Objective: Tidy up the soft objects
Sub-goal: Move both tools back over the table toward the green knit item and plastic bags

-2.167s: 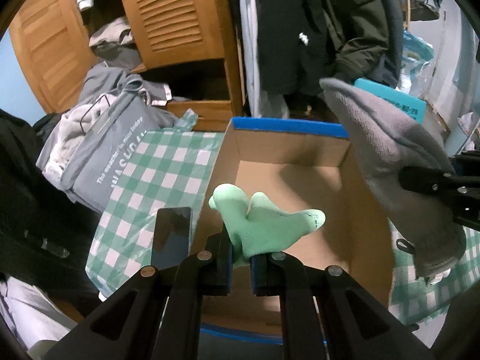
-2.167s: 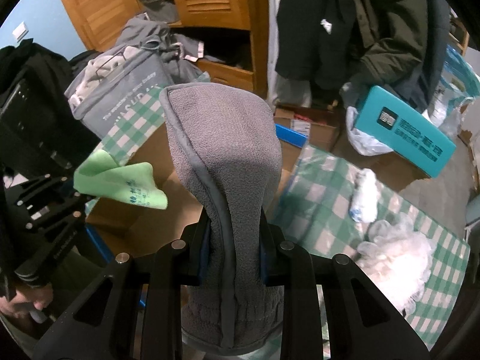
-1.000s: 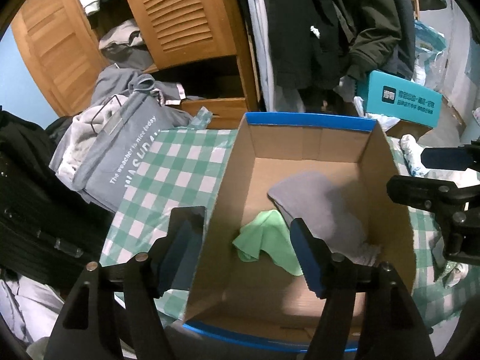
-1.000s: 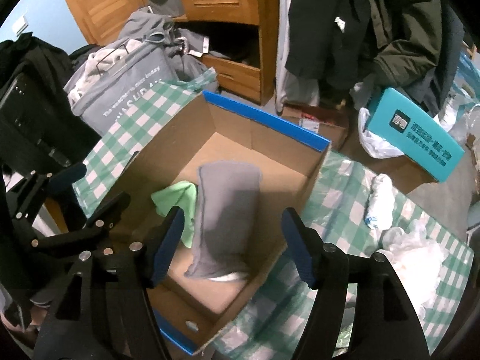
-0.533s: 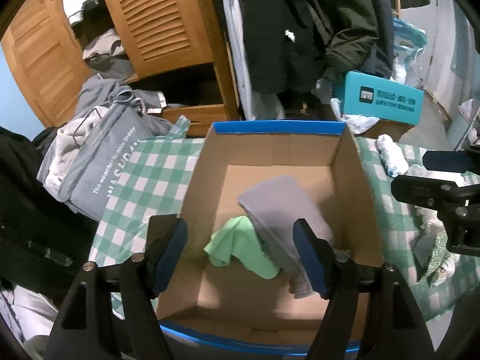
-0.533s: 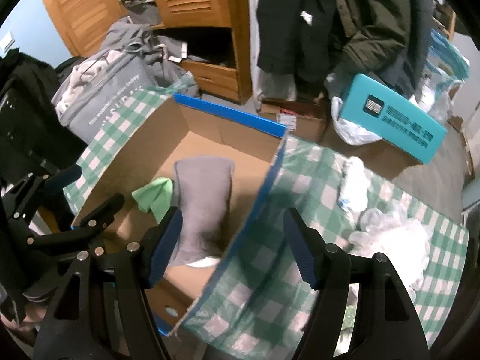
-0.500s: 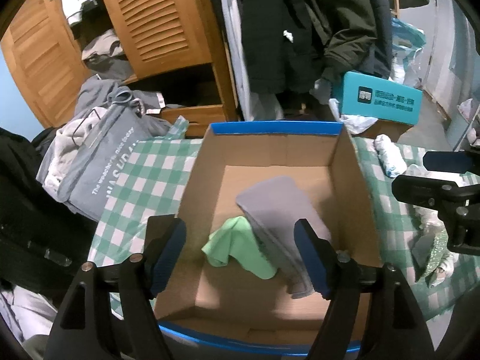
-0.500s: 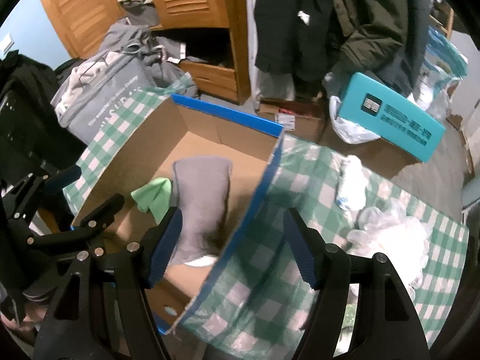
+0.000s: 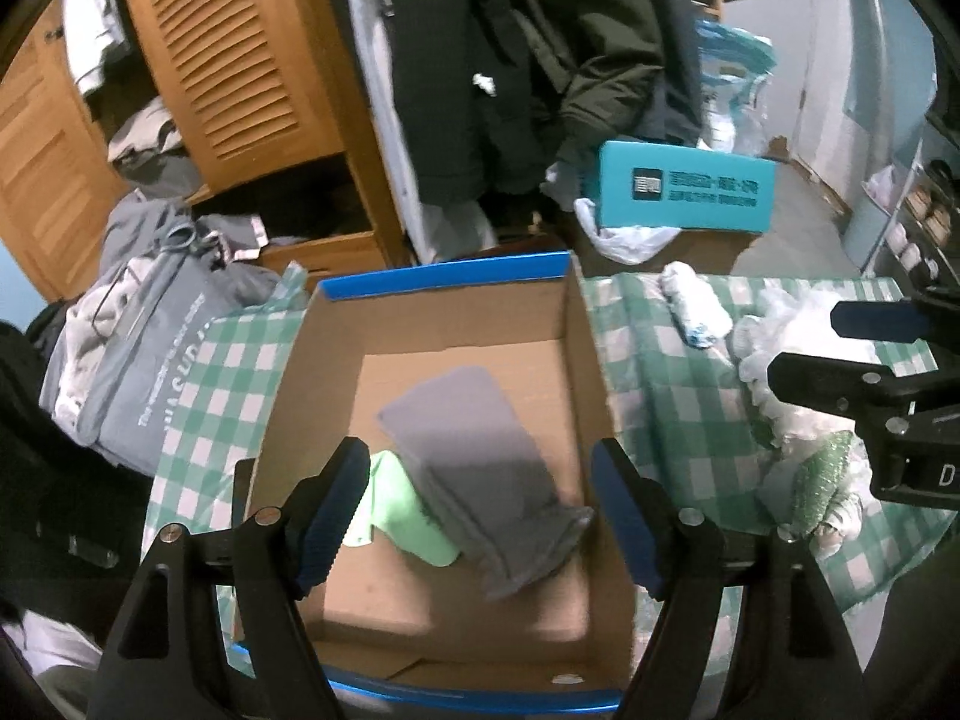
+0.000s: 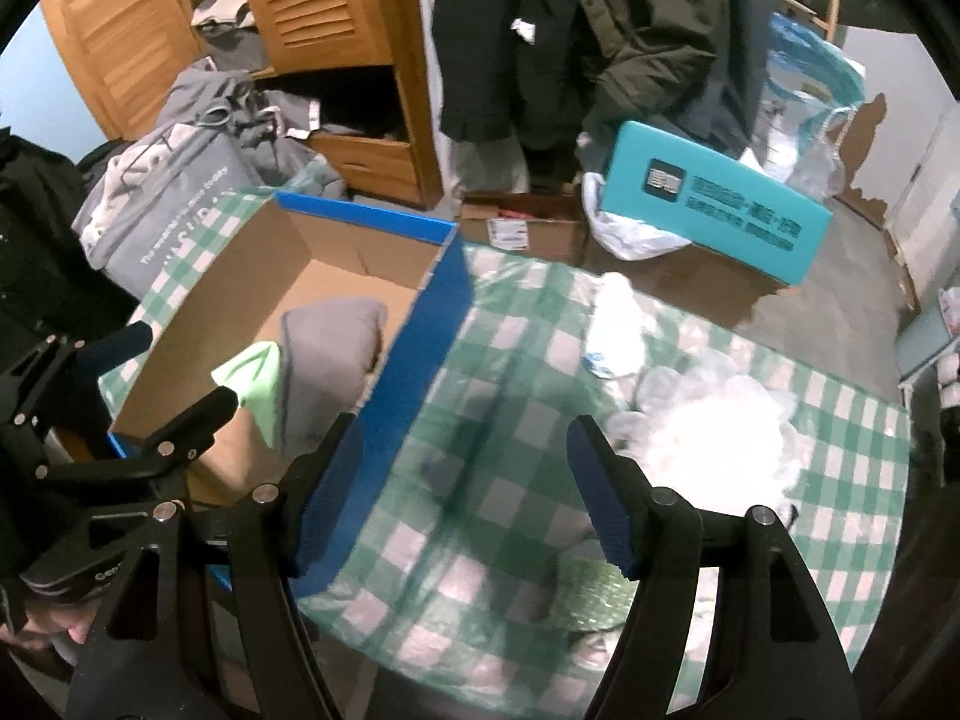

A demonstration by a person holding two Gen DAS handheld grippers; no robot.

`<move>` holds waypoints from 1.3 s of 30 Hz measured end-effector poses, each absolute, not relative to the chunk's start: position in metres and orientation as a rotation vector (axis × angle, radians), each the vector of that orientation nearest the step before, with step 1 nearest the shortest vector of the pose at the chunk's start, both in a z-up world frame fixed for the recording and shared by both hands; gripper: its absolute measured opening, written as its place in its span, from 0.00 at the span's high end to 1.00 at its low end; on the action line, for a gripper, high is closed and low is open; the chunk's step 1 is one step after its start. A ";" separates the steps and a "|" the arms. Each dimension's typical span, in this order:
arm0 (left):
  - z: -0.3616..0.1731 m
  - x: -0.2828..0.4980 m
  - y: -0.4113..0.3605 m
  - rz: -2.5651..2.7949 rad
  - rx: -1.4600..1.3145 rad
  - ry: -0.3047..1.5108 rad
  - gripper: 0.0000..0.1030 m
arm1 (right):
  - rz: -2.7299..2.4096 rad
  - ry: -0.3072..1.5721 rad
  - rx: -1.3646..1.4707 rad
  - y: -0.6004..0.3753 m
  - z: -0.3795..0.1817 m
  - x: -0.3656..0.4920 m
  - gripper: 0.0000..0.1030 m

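Observation:
A cardboard box (image 9: 576, 360) with blue-taped edges stands on the green checked cloth; it also shows in the right wrist view (image 10: 444, 294). Inside lie a grey fleece piece (image 9: 480, 468) (image 10: 324, 354) and a light green sock (image 9: 402, 516) (image 10: 252, 372). My left gripper (image 9: 480, 510) is open and empty above the box. My right gripper (image 10: 465, 492) is open and empty above the cloth, right of the box. A white rolled sock (image 9: 693, 306) (image 10: 612, 324), a white fluffy heap (image 10: 714, 420) and a green glittery item (image 9: 822, 492) lie on the cloth.
A teal carton (image 9: 684, 195) (image 10: 714, 210) sits on brown boxes behind the table. A grey tote bag (image 9: 144, 372) (image 10: 174, 210) with clothes lies at left. Wooden louvred wardrobe doors (image 9: 240, 60) and hanging dark coats (image 9: 540, 60) stand behind.
Both grippers opened and let the green sock and the grey piece fall into the box. Since then the right gripper has swung right, over the cloth and the white heap.

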State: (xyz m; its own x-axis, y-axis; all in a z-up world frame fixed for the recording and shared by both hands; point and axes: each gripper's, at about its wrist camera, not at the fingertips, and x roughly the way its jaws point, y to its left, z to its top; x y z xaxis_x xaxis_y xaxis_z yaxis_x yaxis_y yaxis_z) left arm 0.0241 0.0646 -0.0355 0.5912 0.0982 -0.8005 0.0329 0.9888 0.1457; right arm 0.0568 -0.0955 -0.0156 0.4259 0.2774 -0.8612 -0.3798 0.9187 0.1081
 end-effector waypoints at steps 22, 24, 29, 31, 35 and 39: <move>-0.055 0.016 -0.035 -0.120 0.221 0.993 0.22 | 0.254 1.074 -0.102 -0.193 -0.036 0.027 0.27; -0.060 0.016 -0.046 -0.134 0.238 1.005 0.22 | 0.242 1.083 -0.101 -0.201 -0.041 0.025 0.27; -0.068 0.017 -0.066 -0.153 0.275 1.020 0.22 | 0.198 1.126 -0.077 -0.229 -0.059 0.019 0.27; -0.072 0.017 -0.072 -0.165 0.275 1.028 0.21 | 0.181 1.140 -0.068 -0.239 -0.064 0.017 0.27; -0.087 0.020 -0.084 -0.204 0.256 1.082 0.21 | 0.155 1.159 -0.043 -0.257 -0.073 0.012 0.27; -0.103 0.021 -0.094 -0.222 0.261 1.126 0.20 | 0.137 1.190 -0.008 -0.272 -0.084 0.010 0.27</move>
